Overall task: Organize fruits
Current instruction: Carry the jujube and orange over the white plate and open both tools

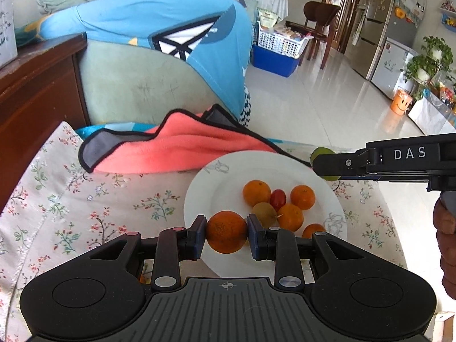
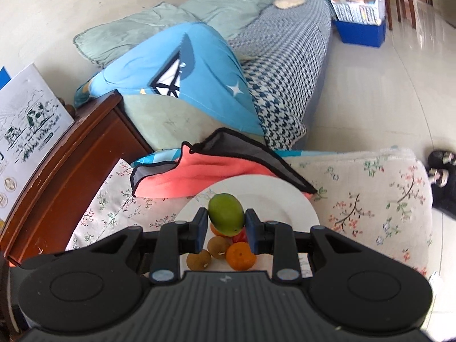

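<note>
My left gripper (image 1: 227,232) is shut on an orange (image 1: 227,235), held over the near rim of a white plate (image 1: 205,196). On the plate lie several small oranges (image 1: 256,192), a red cherry tomato (image 1: 278,198) and a brownish-green kiwi (image 1: 264,213). My right gripper (image 2: 226,222) is shut on a green mango (image 2: 226,213) above the same plate (image 2: 285,199); in the left wrist view that gripper (image 1: 322,165) comes in from the right with the mango (image 1: 319,151) mostly hidden behind it. Below the mango lie an orange (image 2: 241,256), two brown fruits (image 2: 198,260) and a tomato.
The plate rests on a floral cloth (image 1: 71,199). A pink towel with black trim (image 1: 176,148) lies just behind the plate. A brown wooden cabinet (image 1: 34,91) stands left, a sofa with blue cushion (image 1: 159,22) behind. A hand (image 1: 444,242) shows at the right edge.
</note>
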Demonstrator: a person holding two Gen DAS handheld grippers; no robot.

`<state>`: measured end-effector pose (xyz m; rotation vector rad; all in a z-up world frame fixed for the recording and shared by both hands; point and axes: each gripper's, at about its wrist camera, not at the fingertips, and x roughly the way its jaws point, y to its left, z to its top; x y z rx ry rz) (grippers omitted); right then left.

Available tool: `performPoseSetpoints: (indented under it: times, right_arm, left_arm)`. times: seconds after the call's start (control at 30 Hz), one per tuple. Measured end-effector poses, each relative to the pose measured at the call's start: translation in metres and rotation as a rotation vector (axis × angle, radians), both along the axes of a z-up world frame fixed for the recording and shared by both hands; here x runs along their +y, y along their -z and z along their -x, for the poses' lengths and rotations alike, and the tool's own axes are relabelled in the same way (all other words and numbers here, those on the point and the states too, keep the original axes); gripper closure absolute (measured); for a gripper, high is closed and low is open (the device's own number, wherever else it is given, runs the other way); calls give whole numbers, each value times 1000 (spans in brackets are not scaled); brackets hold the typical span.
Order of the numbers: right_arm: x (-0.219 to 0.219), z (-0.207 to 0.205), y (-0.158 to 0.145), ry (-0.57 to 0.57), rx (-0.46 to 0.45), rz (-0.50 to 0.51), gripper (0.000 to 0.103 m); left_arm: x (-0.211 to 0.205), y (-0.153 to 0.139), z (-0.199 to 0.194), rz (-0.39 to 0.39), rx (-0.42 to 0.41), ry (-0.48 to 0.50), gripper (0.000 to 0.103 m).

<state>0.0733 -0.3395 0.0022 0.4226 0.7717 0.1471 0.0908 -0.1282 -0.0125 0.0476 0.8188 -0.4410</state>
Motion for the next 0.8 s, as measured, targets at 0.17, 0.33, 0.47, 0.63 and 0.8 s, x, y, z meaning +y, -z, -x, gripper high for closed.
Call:
performPoseSetpoints:
  times: [0.17,0.33,0.47,0.63,0.8]
  right_arm:
    - [-1,-5,15,18,51,-35,74]
    - [-8,-7,30,72,136,-39,74]
    - [-10,-9,41,103,187,-52,74]
    - [-8,-8,38,116,177,-36,69]
    - [-10,-4,27,114,132,-59,64]
  left_arm:
    - [-7,11,-4,-13,32,0,75]
    - [-17,19,-2,-4,63,26,75]
    - [-23,20,1,-3,56,44,75]
    - [-25,13,5,19,33,49,54]
    - [-16,-5,16,14,-50,31,22]
